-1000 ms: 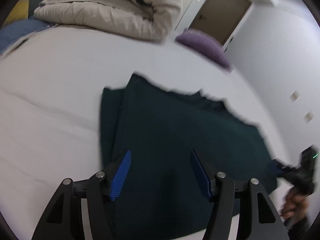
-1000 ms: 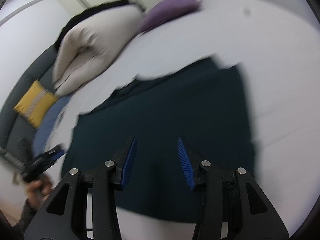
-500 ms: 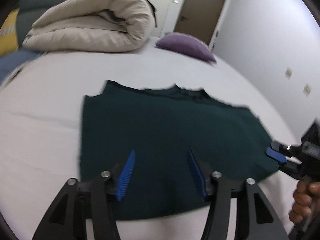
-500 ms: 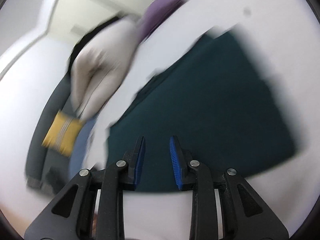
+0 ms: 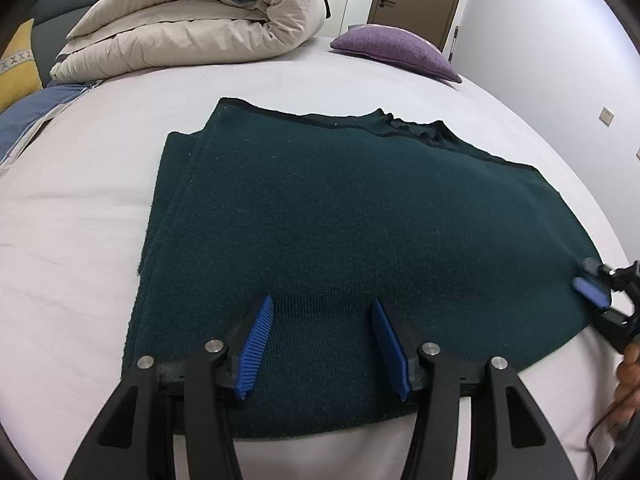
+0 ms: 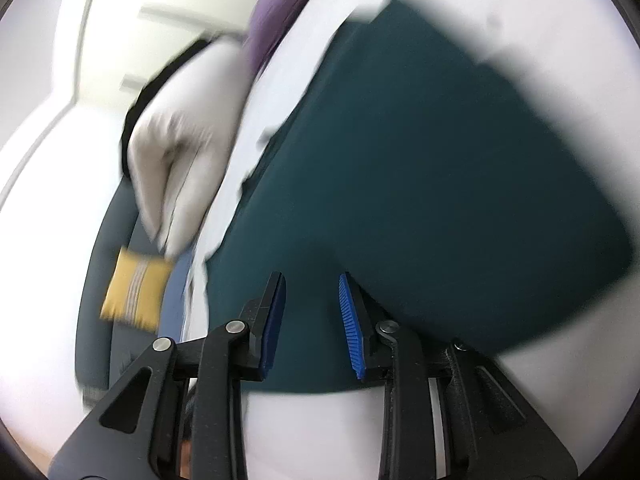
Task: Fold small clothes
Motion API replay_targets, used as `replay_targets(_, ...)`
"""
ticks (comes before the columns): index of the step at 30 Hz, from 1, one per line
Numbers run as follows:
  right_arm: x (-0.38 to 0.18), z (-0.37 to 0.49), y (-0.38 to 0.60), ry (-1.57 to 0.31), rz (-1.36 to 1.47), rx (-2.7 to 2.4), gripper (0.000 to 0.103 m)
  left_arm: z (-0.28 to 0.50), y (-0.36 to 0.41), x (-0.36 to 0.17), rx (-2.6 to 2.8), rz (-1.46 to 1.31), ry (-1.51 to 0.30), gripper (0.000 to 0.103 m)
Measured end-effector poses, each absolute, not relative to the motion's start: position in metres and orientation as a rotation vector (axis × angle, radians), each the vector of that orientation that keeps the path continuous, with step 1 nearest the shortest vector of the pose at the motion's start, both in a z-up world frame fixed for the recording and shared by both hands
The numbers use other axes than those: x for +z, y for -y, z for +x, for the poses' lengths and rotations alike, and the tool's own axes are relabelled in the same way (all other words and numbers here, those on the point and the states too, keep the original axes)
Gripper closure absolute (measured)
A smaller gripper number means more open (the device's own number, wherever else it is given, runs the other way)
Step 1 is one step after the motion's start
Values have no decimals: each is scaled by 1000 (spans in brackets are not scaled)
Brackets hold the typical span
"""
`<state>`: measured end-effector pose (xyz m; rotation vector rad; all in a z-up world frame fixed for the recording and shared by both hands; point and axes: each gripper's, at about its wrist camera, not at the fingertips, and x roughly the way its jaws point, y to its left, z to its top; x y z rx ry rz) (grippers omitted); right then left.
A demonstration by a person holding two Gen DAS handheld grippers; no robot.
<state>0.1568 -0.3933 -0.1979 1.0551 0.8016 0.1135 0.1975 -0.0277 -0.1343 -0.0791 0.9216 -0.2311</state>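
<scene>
Left wrist view: a dark green garment [image 5: 352, 248] lies flat on the white bed [image 5: 72, 208]; the left claw [image 5: 322, 336] hovers wide open, empty, while the right claw [image 6: 310, 322] gapes narrowly, holding nothing.

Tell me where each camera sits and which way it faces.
Left wrist: on the left gripper, open, facing across the green garment toward the duvet; the right gripper shows at the right edge.
Right wrist: on the right gripper, open, rolled and blurred, low over the garment.
Shared: garment, duvet, purple pillow, white bed.
</scene>
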Motion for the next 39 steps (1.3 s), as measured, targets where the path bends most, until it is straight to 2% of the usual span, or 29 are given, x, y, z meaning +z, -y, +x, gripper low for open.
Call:
replay_targets(6, -170, 132, 418, -715, 1084, 22, 71, 197, 29, -136, -228, -63, -922, 47)
replay_targets(10, -159, 158, 354, -786, 1005, 216, 64, 197, 30, -135, -222, -49, -921, 47)
replay_targets(17, -192, 202, 291, -924, 968, 288, 64, 196, 31, -137, -230, -48, -918, 46)
replay_targets(29, -195, 145, 413, -731, 1081, 87, 65, 189, 15, -134, -261, -116, -913, 46)
replay_targets(34, -177, 101, 448, -692, 1042, 2, 64, 172, -18, -117, -226, -228, -876, 46)
replay_targets(36, -168, 89, 453, -678, 1005, -15, 57, 168, -38, -108, -178, -281, -837, 46)
replay_targets(39, -155, 79, 451, -686, 915, -44, 57, 174, -63, -105, -120, -334, -827, 47)
